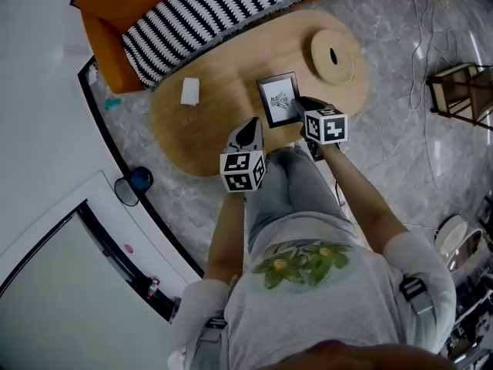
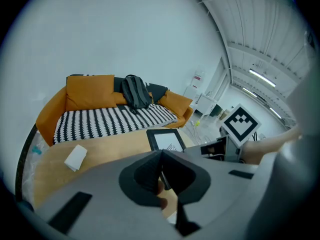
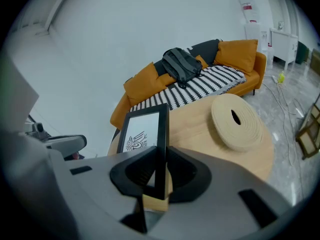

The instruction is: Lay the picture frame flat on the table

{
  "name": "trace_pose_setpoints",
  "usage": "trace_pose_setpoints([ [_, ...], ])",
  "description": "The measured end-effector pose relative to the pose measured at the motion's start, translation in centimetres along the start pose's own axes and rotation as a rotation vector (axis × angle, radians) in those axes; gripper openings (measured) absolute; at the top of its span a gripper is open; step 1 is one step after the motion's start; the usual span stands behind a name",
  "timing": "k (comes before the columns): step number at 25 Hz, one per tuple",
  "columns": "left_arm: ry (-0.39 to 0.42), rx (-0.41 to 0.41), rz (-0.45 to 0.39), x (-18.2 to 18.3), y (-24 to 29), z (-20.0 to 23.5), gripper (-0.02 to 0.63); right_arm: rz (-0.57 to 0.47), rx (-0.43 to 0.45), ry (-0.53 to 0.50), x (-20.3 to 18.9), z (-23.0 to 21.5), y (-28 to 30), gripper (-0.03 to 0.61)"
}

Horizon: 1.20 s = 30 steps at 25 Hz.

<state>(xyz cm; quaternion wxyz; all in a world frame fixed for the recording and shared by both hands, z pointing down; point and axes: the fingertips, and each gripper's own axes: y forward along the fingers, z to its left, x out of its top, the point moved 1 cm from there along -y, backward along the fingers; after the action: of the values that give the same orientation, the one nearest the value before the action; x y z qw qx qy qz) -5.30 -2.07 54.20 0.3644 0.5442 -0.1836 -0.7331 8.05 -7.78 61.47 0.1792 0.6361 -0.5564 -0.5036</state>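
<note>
A black picture frame (image 1: 279, 98) with a white print stands tilted on the oval wooden table (image 1: 192, 133), near its front edge. My right gripper (image 1: 304, 111) is shut on the frame's right side. In the right gripper view the frame's edge (image 3: 161, 144) runs up between the jaws and its print (image 3: 137, 136) faces left. My left gripper (image 1: 250, 133) hovers just left of the frame, jaws together with nothing between them. The left gripper view shows its tips (image 2: 161, 170) closed, the frame (image 2: 165, 139) beyond them, and the right gripper's marker cube (image 2: 241, 124).
A round beige coiled disc (image 1: 333, 55) lies at the table's far right, and a small white block (image 1: 190, 91) at its left. An orange sofa with a striped cover (image 1: 208, 10) stands behind the table, a dark backpack (image 2: 135, 91) on it. A wooden rack (image 1: 461, 91) stands at right.
</note>
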Motion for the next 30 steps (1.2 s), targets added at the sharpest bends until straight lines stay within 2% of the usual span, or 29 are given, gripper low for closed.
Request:
trace_pose_setpoints([
  [15,-0.028,0.024,0.010,-1.3,3.2,1.3,0.015,0.032,-0.032,0.029,-1.7,-3.5,3.2,0.074],
  [30,-0.047,0.004,0.019,-3.6,4.0,2.0,0.015,0.032,-0.043,0.024,-3.0,-3.4,4.6,0.074],
])
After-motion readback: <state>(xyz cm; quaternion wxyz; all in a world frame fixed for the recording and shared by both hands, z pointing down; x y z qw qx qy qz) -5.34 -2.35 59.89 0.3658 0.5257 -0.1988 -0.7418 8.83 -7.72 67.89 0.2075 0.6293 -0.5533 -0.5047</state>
